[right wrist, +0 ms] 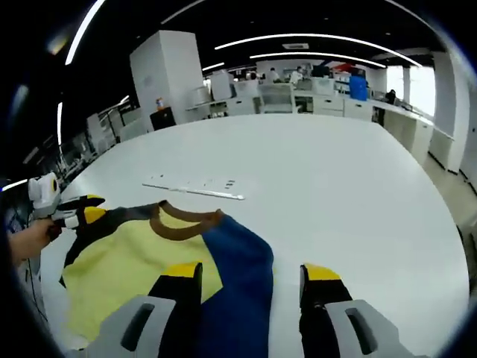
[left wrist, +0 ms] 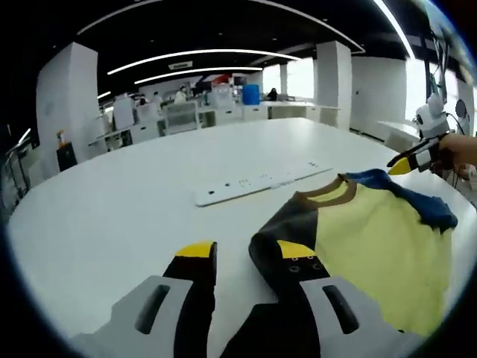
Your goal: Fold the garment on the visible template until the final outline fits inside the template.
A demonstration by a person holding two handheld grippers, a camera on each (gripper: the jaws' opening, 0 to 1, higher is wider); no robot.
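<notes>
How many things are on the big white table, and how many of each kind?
Shirt: 1 (yellow front, one grey sleeve, one blue sleeve)
Long white strip: 1
Grippers: 2, the left gripper and the right gripper
Total: 4

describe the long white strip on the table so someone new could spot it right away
On the big white table, look just beyond the collar of the yellow shirt. The flat white power strip lies there: long, narrow and rigid, unlike the soft, colourful garment.
</notes>
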